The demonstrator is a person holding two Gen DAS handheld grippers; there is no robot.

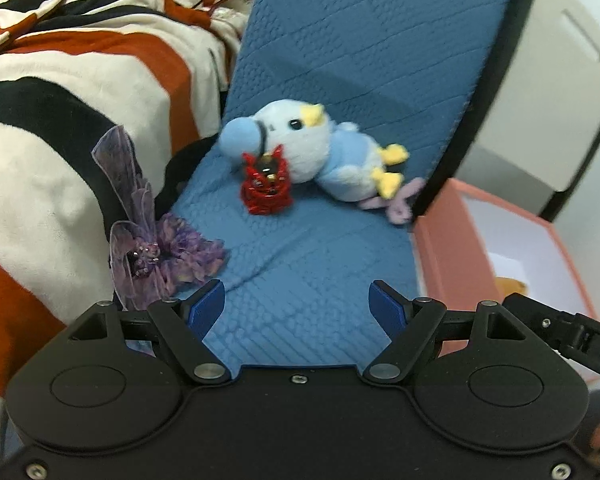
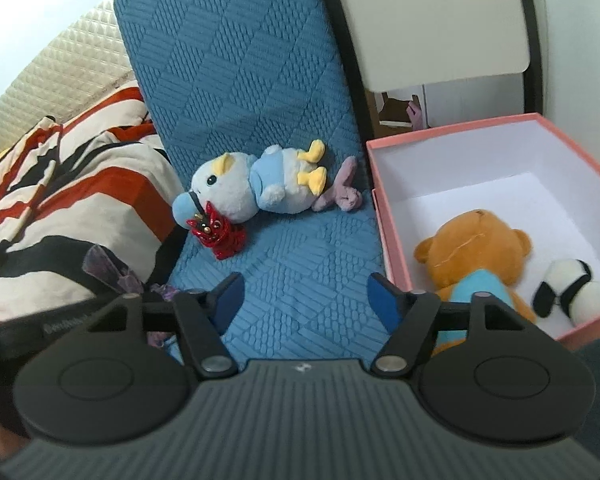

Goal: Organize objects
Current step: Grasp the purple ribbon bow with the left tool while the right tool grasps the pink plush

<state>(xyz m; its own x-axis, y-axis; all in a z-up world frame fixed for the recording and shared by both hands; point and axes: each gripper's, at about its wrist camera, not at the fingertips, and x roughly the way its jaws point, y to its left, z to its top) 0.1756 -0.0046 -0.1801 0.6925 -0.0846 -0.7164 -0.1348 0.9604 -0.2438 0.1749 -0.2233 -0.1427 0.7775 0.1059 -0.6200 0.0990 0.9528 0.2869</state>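
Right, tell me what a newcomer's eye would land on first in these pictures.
First, the blue bird plush lying on its side in the middle of the blue quilted mat, with a shiny red charm at its beak. Next, the pink box to the mat's right, holding an orange teddy bear and a small panda plush. Both hand-held grippers, left and right, hover open and empty over the mat.

Blue quilted mat (image 2: 300, 264), bird plush (image 2: 256, 184) lying sideways on it, red charm (image 2: 216, 236) touching, purple flower (image 1: 180, 252) at edge
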